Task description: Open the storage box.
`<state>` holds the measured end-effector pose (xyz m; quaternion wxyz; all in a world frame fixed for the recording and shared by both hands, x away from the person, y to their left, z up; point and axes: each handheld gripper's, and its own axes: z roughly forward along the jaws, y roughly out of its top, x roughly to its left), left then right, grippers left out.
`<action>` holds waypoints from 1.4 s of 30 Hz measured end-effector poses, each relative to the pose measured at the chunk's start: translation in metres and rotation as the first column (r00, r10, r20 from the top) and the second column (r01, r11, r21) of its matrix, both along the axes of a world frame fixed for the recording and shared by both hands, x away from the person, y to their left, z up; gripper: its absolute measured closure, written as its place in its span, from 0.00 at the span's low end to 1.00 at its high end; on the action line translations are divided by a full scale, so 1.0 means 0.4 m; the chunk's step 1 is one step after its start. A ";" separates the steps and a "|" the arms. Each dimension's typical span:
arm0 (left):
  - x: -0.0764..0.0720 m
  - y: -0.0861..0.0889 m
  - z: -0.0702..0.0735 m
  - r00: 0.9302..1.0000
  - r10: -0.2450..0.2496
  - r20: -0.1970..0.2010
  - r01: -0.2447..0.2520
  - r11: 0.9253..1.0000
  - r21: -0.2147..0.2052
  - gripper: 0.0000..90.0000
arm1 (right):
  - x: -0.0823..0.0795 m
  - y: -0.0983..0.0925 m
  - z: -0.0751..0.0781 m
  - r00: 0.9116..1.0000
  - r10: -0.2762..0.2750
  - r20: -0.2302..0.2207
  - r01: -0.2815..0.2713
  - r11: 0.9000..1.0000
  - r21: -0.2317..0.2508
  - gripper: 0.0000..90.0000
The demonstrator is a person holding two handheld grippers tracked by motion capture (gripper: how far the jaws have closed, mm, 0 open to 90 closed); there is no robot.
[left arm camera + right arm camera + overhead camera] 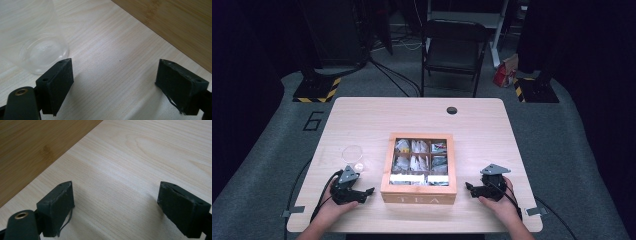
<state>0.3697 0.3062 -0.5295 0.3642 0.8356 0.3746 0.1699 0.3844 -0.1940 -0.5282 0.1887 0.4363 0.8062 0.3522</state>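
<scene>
1. The main thing here is the square light-wood tea box with a clear window lid and "TEA" on its front wall (pixel 418 199). It sits in the middle of the pale wooden table (pixel 477 125), toward the near edge, right between the two grippers. Its bamboo-coloured side also shows at the top of each gripper view (pixel 175 22) (pixel 30 147).
2. Handling-wise I'd guess it's stiff and moderately heavy for its size: rigid wood walls, nothing squishy. The smooth finish could be a bit slippery for small pads. The window panel looks like the fragile bit, so I'd stay off it and take hold at the front lip of the lid, or squeeze the two side walls if it needs shifting.
3. Contents: the box is split into a grid of compartments, and they hold tea bags in white and silvery wrappers (pixel 412 162). The picture's too soft to count the bags or read labels, honestly.
4. Left gripper (pixel 362 192) rests on the table just left of the box, jaws spread wide with bare tabletop between them, grasping nothing.
5. Right gripper (pixel 472 188) sits just right of the box, same deal: jaws apart, nothing between them.
6. A small clear plastic cup (pixel 353 156) stands behind the left gripper, near the box's left side. It looks empty and very light.
</scene>
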 end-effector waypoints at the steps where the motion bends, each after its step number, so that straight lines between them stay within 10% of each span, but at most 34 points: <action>1: 0.000 0.000 0.000 1.000 0.000 0.000 0.000 1.000 0.000 0.16 | 0.000 0.000 0.000 1.000 0.001 -0.001 -0.001 1.000 0.002 0.14; 25: -0.002 0.003 0.004 1.000 0.025 0.003 -0.025 0.999 -0.025 0.26 | -0.003 -0.017 0.004 1.000 -0.011 0.016 0.010 0.999 0.034 0.34; 42: -0.045 -0.015 0.070 1.000 -0.015 0.000 0.015 0.997 -0.074 0.38 | -0.046 -0.006 0.057 0.997 0.038 0.063 -0.041 0.998 0.055 0.43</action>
